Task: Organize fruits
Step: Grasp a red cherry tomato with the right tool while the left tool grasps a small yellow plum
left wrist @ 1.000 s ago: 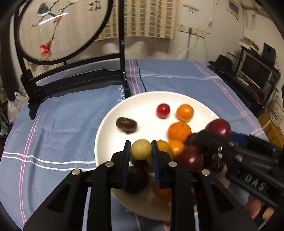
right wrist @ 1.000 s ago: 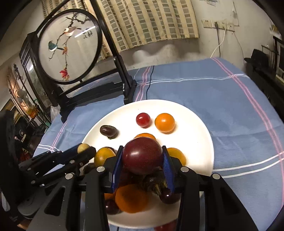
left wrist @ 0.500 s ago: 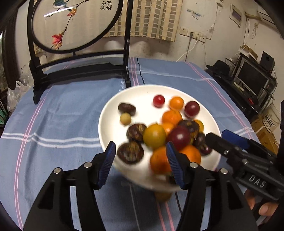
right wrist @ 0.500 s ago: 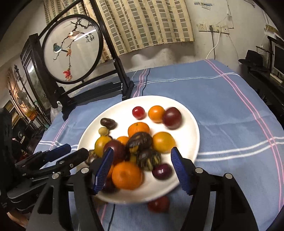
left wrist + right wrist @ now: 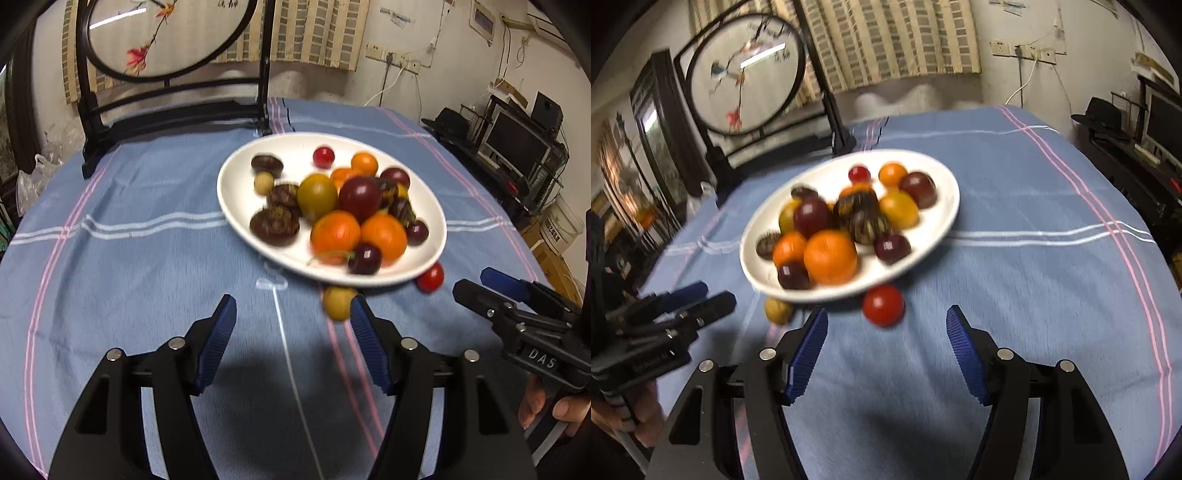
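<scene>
Left wrist view: my left gripper (image 5: 291, 314) hangs over the blue tablecloth (image 5: 147, 266), jaws opening with nothing between them, a small yellow fruit (image 5: 338, 302) just beside the right fingertip. My right gripper (image 5: 884, 325) is spread and empty too, a red cherry tomato (image 5: 883, 305) ahead of it on the cloth. Beyond both sits the white plate (image 5: 236, 192) piled with fruit.

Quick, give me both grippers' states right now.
Left gripper: jaws opening, nothing held, yellow fruit lies loose beside one finger.
Right gripper: open, empty.
</scene>
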The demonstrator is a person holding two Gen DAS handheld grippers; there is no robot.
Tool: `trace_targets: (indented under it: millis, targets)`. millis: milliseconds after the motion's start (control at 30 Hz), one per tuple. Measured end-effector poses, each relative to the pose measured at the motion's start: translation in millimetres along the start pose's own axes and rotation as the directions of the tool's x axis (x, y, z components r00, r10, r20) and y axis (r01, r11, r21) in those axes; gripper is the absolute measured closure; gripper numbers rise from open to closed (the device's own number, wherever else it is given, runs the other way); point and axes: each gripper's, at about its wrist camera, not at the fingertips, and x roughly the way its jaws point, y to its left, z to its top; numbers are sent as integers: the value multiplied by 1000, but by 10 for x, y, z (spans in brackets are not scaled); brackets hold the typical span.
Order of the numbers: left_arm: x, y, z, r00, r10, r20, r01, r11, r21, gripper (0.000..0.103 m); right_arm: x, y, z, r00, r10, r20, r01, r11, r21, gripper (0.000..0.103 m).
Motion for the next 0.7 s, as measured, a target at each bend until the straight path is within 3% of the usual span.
trace_targets:
  millis: [233, 400, 500, 700]
  targets:
    - [144, 8, -97, 999, -24, -39, 25, 1000, 13, 40, 225, 224, 46, 994, -94, -49, 87, 987, -133, 40]
    - [221, 58, -111, 997, -36, -68, 36, 999, -5, 40, 506, 258, 179, 986, -139, -94, 123, 979, -162, 59]
    - [240, 59, -117, 997, -37, -72, 37, 999, -5, 40, 549, 251, 178, 990, -109, -87, 96, 985, -145, 72]
    - [255, 13, -135, 997, -24, -70, 25, 1000, 13, 40, 354, 208, 97, 995, -79, -54, 72, 991, -113, 73]
